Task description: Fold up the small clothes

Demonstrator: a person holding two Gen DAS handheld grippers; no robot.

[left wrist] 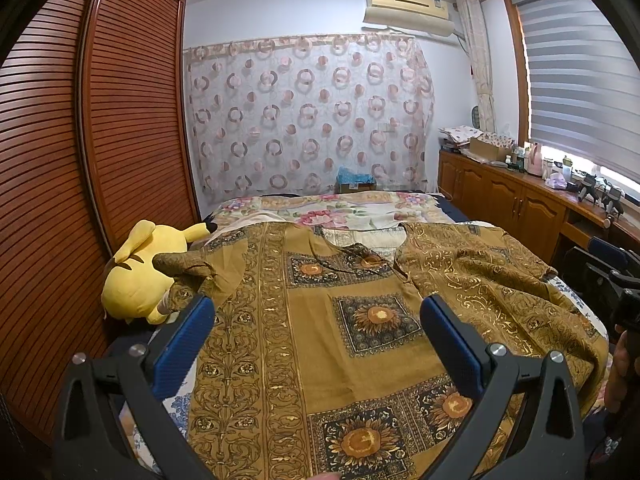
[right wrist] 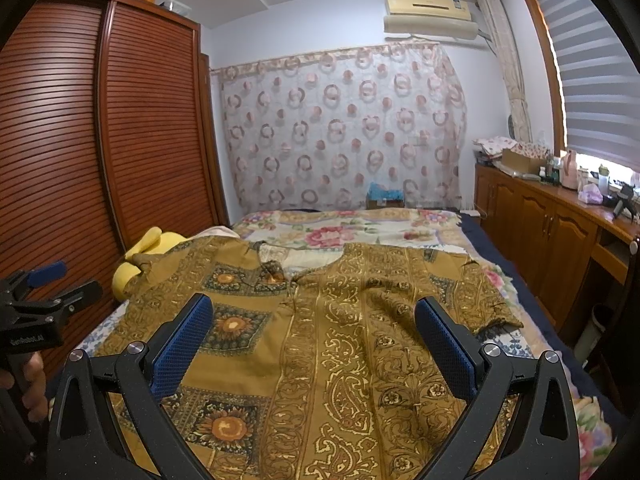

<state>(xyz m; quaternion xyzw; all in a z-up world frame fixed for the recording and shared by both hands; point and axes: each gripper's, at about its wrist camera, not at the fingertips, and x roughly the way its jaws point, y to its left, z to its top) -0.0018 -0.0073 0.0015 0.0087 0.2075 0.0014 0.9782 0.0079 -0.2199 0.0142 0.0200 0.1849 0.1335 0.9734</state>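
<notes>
Both grippers hang just above the near part of a mustard-brown patterned shirt [left wrist: 360,320] that lies spread flat on the bed [left wrist: 340,208], collar toward the far end; the left gripper [left wrist: 316,316] has its jaws released, wide apart and grasping nothing, its blue pads [left wrist: 180,356] framing a sunflower square on the shirt's left half; the right gripper [right wrist: 314,314] likewise has its jaws released and empty, over the paisley bands of the shirt's right half. In the right wrist view the left gripper shows at the near left edge, a hand [right wrist: 28,384] wrapped round its handle; in the left wrist view the right gripper appears at the right edge. The shirt's left sleeve rests against a yellow plush toy [left wrist: 140,276] lying at the left edge of the bed, beside the brown slatted wardrobe [left wrist: 80,140]; the right sleeve lies flat on the floral bedspread [right wrist: 340,232]. Beyond the bed hangs a sheer curtain with pink rings [left wrist: 304,116], and a blue-topped box [left wrist: 354,180] sits at its foot; an air conditioner [left wrist: 408,8] is mounted high on the far wall; on the right a wooden cabinet [left wrist: 500,196] carries bottles and boxes under a window with striped blinds [left wrist: 576,76].
</notes>
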